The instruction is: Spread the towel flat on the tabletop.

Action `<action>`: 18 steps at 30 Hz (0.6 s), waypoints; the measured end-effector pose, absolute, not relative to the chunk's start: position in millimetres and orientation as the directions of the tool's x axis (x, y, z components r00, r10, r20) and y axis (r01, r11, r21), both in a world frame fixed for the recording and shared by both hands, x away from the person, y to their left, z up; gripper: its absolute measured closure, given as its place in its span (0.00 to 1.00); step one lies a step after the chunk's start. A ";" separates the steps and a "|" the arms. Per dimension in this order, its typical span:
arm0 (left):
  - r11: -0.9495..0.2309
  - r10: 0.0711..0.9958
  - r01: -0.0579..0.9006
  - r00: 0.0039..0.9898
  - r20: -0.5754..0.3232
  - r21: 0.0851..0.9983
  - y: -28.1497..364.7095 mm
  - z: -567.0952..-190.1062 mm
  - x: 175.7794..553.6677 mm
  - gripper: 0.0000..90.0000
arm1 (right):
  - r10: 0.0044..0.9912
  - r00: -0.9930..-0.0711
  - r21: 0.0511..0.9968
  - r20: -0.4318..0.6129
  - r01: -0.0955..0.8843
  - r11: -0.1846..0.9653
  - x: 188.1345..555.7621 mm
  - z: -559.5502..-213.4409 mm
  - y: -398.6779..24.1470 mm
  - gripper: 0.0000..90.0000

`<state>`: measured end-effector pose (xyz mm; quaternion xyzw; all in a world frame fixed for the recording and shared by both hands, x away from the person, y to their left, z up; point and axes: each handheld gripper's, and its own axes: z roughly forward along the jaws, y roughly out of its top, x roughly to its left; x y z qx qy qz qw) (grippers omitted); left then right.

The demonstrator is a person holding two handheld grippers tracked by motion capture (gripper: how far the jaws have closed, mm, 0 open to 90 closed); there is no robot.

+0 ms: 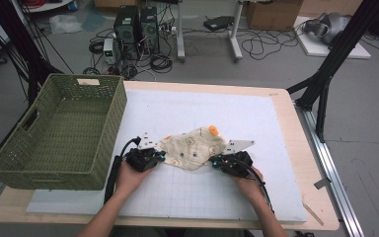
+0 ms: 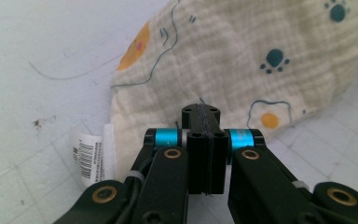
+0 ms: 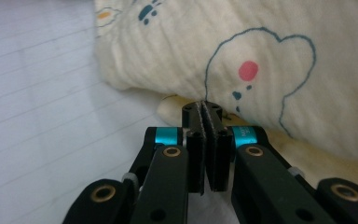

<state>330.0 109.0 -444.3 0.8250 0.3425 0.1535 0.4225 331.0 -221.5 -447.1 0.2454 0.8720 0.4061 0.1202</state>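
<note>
Down on the white mat [image 1: 187, 192], a cream cloth [image 1: 193, 147] with little paw prints and orange dots lies crumpled between the two grippers, right of the green basket [image 1: 59, 133]. Each jaw pair is pressed together: the left gripper [image 2: 200, 116] at the cloth's edge beside a white tag [image 2: 91, 158], the right gripper [image 3: 205, 112] seemingly pinching a thin bit of the cloth's edge.

Black tongs [image 2: 204, 122] with cyan collars (brass rivets), black cables.
</note>
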 end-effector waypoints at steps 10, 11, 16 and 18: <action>-0.381 0.638 0.375 0.768 -0.054 0.845 116.2 -424.9 301.0 0.99 | 0.435 -0.900 0.795 -0.012 0.255 0.550 301.7 -419.8 -262.6 0.99; -0.382 0.632 0.371 0.773 -0.054 0.846 116.4 -424.3 298.5 0.99 | 0.429 -0.903 0.795 -0.002 0.259 0.549 297.7 -418.7 -267.8 0.99; -0.387 0.588 0.349 0.807 -0.063 0.854 117.4 -421.6 279.2 0.99 | 0.399 -0.917 0.765 0.003 0.259 0.589 280.2 -422.6 -286.5 0.99; -0.395 0.563 0.329 0.825 -0.057 0.858 118.7 -420.7 275.3 0.96 | 0.408 -0.913 0.761 0.011 0.272 0.589 276.3 -425.1 -294.0 0.98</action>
